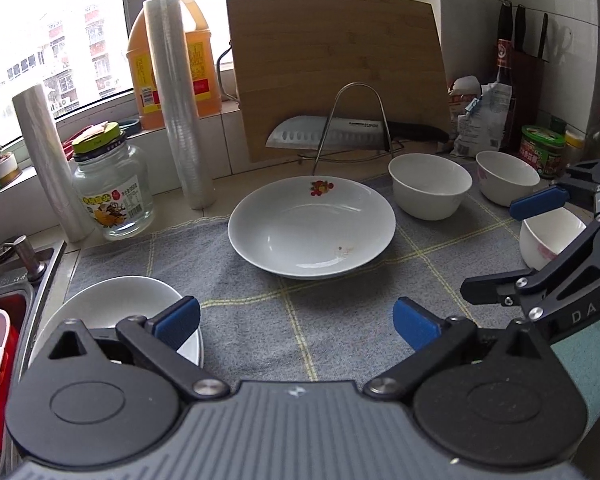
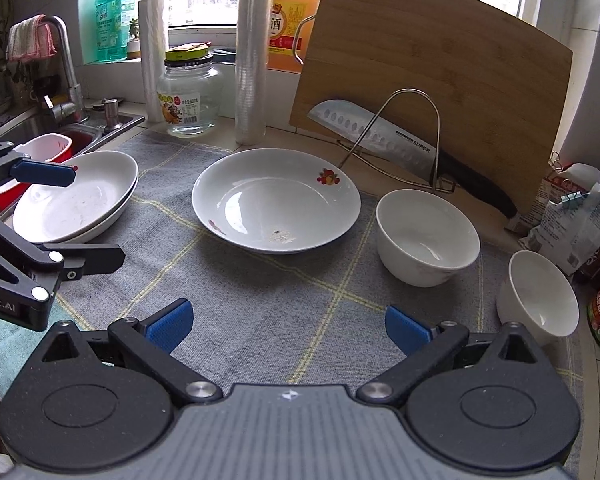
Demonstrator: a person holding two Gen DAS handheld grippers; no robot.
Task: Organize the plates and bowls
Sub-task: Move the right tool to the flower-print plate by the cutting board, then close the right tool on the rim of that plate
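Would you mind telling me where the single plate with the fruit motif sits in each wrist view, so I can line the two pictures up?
Left wrist view: the fruit-motif plate lies at centre, on the grey cloth, ahead of the left gripper.
Right wrist view: the same plate lies just left of centre, ahead of the right gripper.
Shared landmark: the wire rack holding the knife stands right behind the plate in both.
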